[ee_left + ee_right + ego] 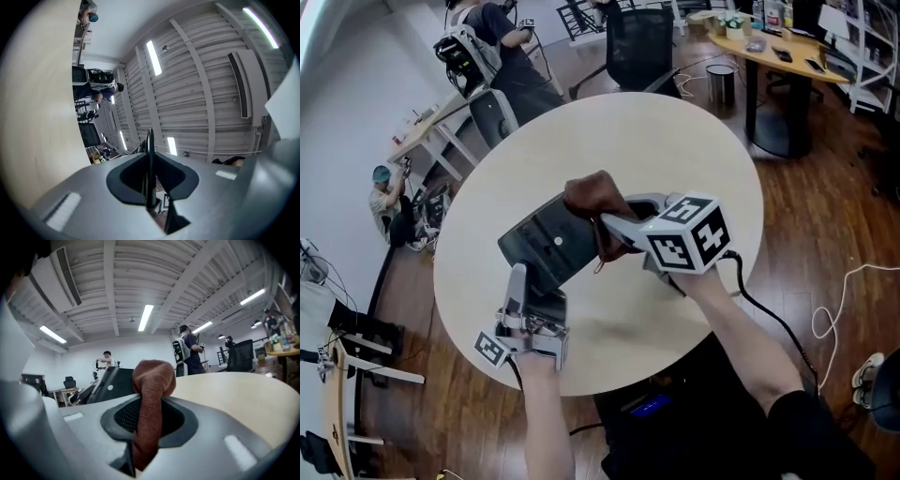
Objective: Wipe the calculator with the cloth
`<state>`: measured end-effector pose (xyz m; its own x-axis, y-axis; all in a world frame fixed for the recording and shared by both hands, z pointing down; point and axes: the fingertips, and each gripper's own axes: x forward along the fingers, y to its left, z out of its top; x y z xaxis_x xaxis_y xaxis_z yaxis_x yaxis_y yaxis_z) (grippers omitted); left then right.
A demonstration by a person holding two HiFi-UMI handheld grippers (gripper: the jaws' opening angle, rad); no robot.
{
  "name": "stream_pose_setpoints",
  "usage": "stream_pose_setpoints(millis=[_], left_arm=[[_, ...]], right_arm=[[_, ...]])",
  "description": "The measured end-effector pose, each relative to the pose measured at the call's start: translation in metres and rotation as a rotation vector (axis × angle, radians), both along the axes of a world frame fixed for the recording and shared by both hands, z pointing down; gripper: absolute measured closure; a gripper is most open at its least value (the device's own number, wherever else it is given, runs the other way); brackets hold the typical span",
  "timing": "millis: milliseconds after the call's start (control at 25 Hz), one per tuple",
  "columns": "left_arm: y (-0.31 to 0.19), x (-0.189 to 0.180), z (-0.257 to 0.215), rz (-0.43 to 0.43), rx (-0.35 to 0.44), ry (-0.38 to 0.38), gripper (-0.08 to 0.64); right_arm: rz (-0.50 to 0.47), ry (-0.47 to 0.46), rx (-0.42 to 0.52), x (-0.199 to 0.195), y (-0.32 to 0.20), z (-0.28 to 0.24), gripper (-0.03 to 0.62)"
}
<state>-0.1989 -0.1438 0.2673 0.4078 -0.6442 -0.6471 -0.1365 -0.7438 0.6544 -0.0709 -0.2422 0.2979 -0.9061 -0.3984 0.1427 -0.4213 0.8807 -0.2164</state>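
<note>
The dark calculator (553, 246) is held tilted above the round table, its back side facing up in the head view. My left gripper (532, 292) is shut on its near edge; in the left gripper view the calculator (150, 154) shows as a thin dark edge clamped between the jaws of the left gripper (151, 194). My right gripper (607, 225) is shut on a brown cloth (595, 202), which rests against the calculator's upper right edge. The right gripper view has the cloth (152, 394) bunched between the jaws of the right gripper (147, 427), with the calculator (110, 383) just beyond it.
A round beige table (675, 150) lies below both grippers. A black office chair (639, 37), a bin (720, 82) and a cluttered wooden desk (778, 52) stand behind it. A person with a backpack (487, 37) is at the back left. A white cable (834, 309) lies on the floor.
</note>
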Motion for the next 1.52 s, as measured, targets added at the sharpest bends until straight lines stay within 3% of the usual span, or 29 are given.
stream_pose_setpoints(millis=[120,200,400,520,720,1080,1280,1520], left_arm=[[-0.005,0.001,0.0,-0.016,-0.003,0.014,0.503],[-0.01,0.0,0.0,-0.032,-0.011,0.028,0.503],[-0.014,-0.011,0.001,-0.072,-0.026,0.077,0.502],[-0.01,-0.013,0.001,-0.082,-0.023,0.103,0.502],[0.0,-0.011,0.001,-0.075,-0.007,0.122,0.5],[0.0,-0.004,0.009,-0.015,-0.029,0.09,0.502],[-0.018,-0.004,0.022,0.042,-0.159,-0.031,0.502],[-0.033,-0.001,0.041,0.105,-0.293,-0.132,0.502]], right_arm=[[0.06,-0.046,-0.063,0.031,-0.021,0.009,0.506],[0.045,-0.083,-0.065,0.039,-0.013,0.002,0.505],[-0.178,-0.166,-0.025,-0.007,0.062,-0.031,0.506],[-0.249,-0.112,0.016,-0.038,0.092,-0.027,0.506],[-0.17,-0.003,0.06,-0.042,0.083,0.0,0.506],[0.045,0.116,-0.018,0.02,0.005,0.047,0.506],[0.08,0.105,-0.041,0.045,-0.015,0.044,0.506],[-0.014,0.066,-0.028,0.032,-0.008,0.032,0.506]])
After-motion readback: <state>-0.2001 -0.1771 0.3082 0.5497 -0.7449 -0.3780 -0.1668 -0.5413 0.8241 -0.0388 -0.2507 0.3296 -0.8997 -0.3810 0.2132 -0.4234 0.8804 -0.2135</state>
